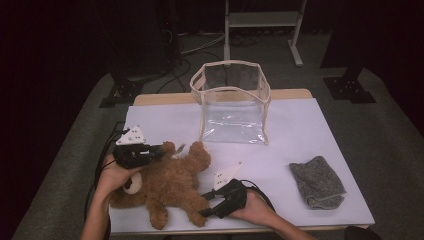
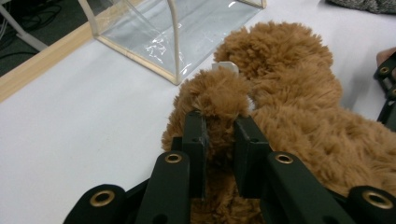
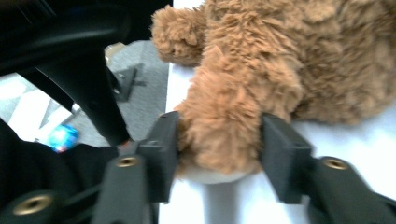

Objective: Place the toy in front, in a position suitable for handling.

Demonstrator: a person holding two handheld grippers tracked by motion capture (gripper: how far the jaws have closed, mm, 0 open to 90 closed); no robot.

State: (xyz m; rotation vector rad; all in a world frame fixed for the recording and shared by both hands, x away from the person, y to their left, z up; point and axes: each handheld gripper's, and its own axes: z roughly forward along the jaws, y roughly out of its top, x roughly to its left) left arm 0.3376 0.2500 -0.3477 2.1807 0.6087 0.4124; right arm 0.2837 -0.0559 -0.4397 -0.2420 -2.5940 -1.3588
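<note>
On the table (image 1: pixel 310 125), in front of the clear bag (image 1: pixel 232 102), the bear (image 1: pixel 170 187) lies near your edge, your left gripper (image 1: pixel 159 150) clamped on its arm and your right gripper (image 1: pixel 206 205) around its leg, jaws touching the fur.

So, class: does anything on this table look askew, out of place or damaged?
The clear bag sags, its rim bowed unevenly. The teddy bear lies sprawled at the near edge, a limb between each gripper's jaws. Nothing looks spilled or damaged.
</note>
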